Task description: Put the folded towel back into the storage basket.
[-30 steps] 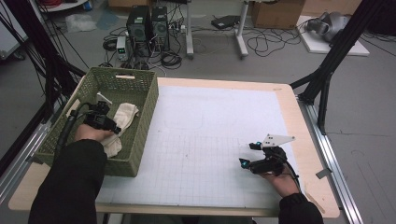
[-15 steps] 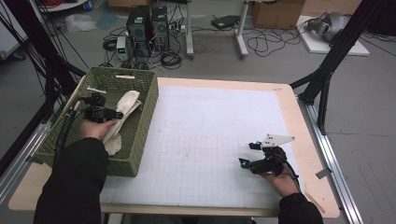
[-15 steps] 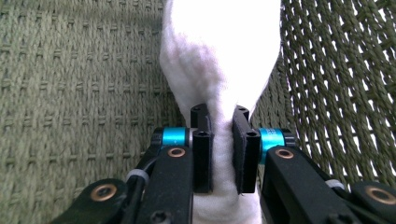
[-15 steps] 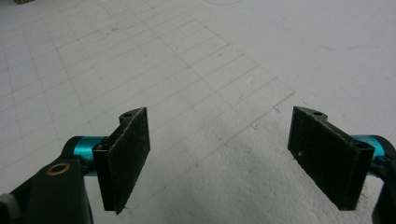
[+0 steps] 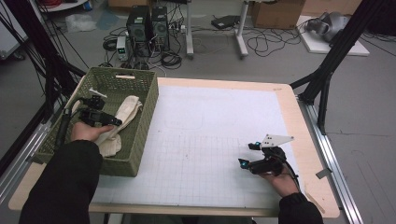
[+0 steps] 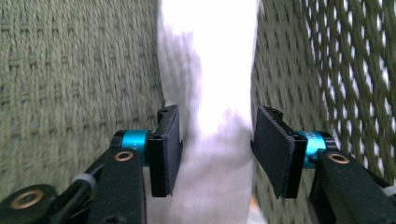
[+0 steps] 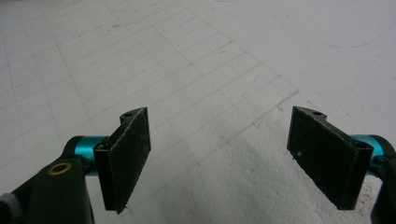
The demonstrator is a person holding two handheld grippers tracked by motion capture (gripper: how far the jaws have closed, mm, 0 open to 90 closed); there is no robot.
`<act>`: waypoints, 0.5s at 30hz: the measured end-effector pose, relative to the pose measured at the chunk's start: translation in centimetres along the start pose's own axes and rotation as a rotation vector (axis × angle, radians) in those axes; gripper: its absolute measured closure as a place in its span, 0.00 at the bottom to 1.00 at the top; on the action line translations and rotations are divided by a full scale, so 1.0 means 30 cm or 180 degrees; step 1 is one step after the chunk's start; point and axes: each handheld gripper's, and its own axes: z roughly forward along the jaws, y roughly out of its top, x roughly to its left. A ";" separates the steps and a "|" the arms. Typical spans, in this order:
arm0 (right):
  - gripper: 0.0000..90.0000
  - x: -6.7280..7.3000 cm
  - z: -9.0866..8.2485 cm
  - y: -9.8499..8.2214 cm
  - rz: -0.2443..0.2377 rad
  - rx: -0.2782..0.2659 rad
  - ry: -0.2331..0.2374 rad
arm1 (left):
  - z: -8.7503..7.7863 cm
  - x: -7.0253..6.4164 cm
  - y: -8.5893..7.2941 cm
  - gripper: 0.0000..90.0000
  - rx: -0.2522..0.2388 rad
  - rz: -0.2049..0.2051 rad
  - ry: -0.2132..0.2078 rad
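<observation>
A white cloth (image 5: 127, 110) lies in the green woven basket (image 5: 122, 74) at the table's left, stretched along its right wall. My left gripper (image 5: 115, 122) reaches into the basket over the cloth. In the left gripper view the cloth (image 6: 210, 70) runs between the pads (image 6: 168, 149), which stand just off its sides; the jaws have just been opening. My right gripper (image 5: 247, 155) rests low over the white gridded mat (image 5: 205, 140) at the front right. It is open with nothing between its fingers (image 7: 128, 154), only mat under the right gripper (image 7: 219, 158).
The basket's walls close in around the left hand. The wooden table edge (image 5: 308, 140) runs right of the mat. Black frame struts (image 5: 327, 70) rise at the right and left. Computer towers (image 5: 147, 23) and cables sit on the floor beyond the table.
The left gripper's jaws have opened around the white cloth, which has spread out along the basket's right wall. The right gripper has not moved.
</observation>
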 end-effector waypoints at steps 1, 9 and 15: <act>0.23 0.000 0.000 0.000 0.0000 0.0009 0.0000 | -0.006 0.001 -0.001 0.53 0.0051 0.0030 0.0007; 0.23 0.001 0.002 0.000 -0.0005 0.0017 -0.0008 | 0.008 -0.018 -0.014 0.67 0.0383 0.0262 0.0230; 0.23 0.002 0.004 0.000 -0.0011 0.0022 0.0003 | 0.033 -0.009 -0.003 0.93 0.0083 -0.0072 0.0184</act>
